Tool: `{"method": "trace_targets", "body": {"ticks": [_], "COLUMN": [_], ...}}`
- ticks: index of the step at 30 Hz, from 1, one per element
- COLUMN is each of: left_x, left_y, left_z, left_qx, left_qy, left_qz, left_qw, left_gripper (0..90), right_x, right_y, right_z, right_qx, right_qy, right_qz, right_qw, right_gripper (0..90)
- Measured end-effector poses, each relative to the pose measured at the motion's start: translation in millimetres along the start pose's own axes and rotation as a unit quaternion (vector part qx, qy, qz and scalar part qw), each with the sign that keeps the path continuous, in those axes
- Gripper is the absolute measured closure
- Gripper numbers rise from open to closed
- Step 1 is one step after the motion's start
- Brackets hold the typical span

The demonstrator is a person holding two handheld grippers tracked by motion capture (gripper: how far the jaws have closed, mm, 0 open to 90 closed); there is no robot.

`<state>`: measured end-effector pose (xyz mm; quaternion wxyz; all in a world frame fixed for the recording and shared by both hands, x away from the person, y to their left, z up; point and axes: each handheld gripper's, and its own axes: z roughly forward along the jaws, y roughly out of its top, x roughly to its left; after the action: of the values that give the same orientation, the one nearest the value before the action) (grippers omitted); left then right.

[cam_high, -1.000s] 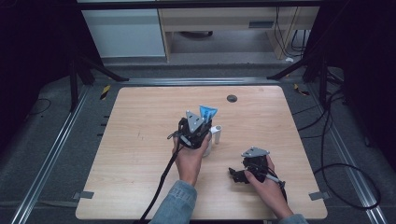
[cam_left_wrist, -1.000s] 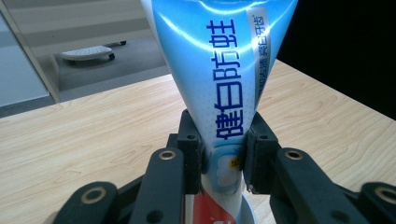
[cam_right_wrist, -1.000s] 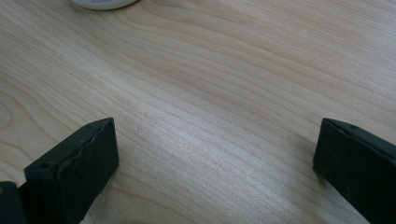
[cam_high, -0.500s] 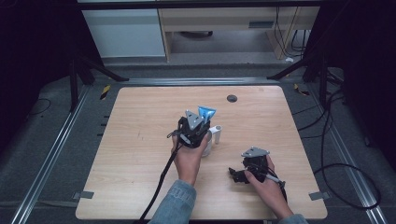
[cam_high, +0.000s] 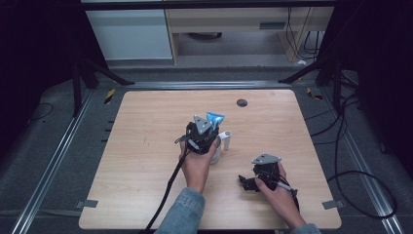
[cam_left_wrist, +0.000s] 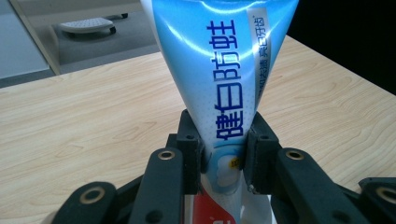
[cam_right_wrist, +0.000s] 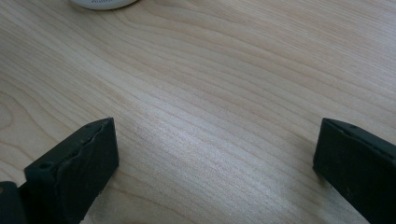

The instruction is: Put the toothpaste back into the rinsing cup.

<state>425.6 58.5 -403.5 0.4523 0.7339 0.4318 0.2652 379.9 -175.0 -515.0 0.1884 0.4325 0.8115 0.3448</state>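
Note:
A blue toothpaste tube [cam_left_wrist: 219,70] with dark blue lettering stands upright, its wide crimped end [cam_high: 215,118] on top. My left gripper [cam_left_wrist: 223,151] is shut on the tube's lower part; in the high view this gripper [cam_high: 203,132] is held over the middle of the table. A white cup [cam_high: 223,141] with a handle stands just right of it, touching or nearly touching the hand. The tube's bottom end is hidden behind the jaws. My right gripper [cam_high: 247,181] rests low on the wood at the front right, jaws wide open [cam_right_wrist: 215,140] around bare table, with a white base [cam_right_wrist: 103,3] farther ahead.
The light wooden table [cam_high: 146,146] has a small black round disc [cam_high: 241,102] near its far edge. A black cable [cam_high: 168,190] trails from the left gripper towards the front edge. Dark stands and a pale cabinet lie beyond the table.

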Motion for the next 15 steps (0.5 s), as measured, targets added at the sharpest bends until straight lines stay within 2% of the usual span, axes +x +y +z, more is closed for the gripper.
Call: {"method": "trace_targets", "body": {"ticks": [5,12,15], "left_x": [1.1,2.3,2.7], "left_y": [-2.3,-2.9,-2.9], "left_z": [3.4,3.9,4.6], "left_qx": [0.007,0.004,0.004], "left_qy": [-0.001,0.001,0.002], "left_qz": [-0.004,-0.006,-0.002], "left_qw": [1.0,1.0,1.0], "left_gripper": [71.3,71.2,71.1], "right_x": [0.0,0.0,-0.1], "right_y": [0.0,0.0,0.0], "right_z": [0.0,0.0,0.0], "right_qx": [0.0,0.0,0.0], "right_qy": [0.0,0.0,0.0], "right_qz": [0.0,0.0,-0.001], "right_qw": [1.0,1.0,1.0], "right_gripper": [0.3,0.3,0.3]}}
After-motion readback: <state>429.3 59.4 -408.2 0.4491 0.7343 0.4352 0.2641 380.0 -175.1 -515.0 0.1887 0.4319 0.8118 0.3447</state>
